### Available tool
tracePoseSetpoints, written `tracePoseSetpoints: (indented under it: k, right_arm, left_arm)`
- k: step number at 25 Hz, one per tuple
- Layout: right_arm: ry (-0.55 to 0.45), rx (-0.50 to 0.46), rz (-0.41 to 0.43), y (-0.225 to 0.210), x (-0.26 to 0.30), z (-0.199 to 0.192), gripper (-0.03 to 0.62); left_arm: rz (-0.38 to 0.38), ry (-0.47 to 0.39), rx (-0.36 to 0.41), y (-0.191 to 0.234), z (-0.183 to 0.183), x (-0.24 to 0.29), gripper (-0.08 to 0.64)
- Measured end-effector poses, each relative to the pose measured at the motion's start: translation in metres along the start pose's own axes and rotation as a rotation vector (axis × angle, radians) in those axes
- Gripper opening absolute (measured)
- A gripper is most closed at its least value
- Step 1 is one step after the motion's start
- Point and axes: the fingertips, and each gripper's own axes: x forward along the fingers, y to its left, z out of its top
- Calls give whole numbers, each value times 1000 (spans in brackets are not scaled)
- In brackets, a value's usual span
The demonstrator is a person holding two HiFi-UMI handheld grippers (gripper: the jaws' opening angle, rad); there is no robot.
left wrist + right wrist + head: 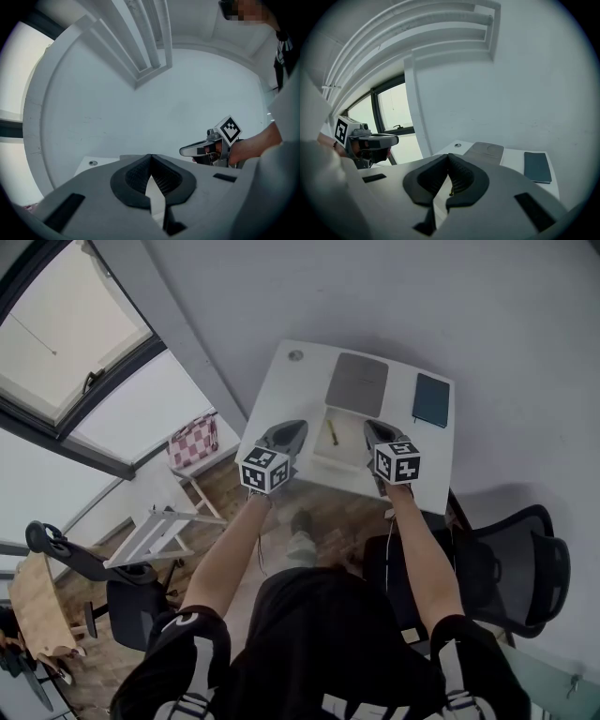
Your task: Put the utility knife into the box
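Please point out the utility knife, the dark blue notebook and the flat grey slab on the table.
utility knife (pixel 332 432): head view, middle of its thin body.
dark blue notebook (pixel 431 399): head view, centre of its cover.
flat grey slab (pixel 357 383): head view, centre of its top face.

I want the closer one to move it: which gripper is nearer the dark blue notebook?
Right. The right gripper is a little left of the notebook; the left gripper is farther left, beyond the knife.
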Motion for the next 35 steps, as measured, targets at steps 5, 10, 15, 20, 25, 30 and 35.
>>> tracePoseSetpoints:
  k: [5, 10, 15, 20, 25, 30, 35]
  right_arm:
    - [-26, 3, 3, 1, -30, -1, 15]
    - [-43, 12, 2, 2, -53, -5, 15]
    - [-61, 15, 5, 6, -74, -8, 15]
    - [-80, 8, 14, 13, -89, -12, 15]
    - [-78, 5, 10, 15, -101, -18, 15]
    - [-78, 4, 8, 14, -108, -22, 15]
    - [-75, -1, 6, 15, -114, -25, 15]
  left_arm:
    - [-5, -4, 15, -27, -1, -9, 25]
    - [-10, -7, 23, -47, -3, -17, 26]
    - [-17, -15, 35, -66, -2, -26, 26]
    - [-20, -20, 41, -79, -4, -34, 25]
    - [-27, -23, 43, -87, -4, -39, 26]
    - [-25, -29, 47, -92, -2, -42, 25]
    - [-23, -33, 47, -95, -2, -44, 25]
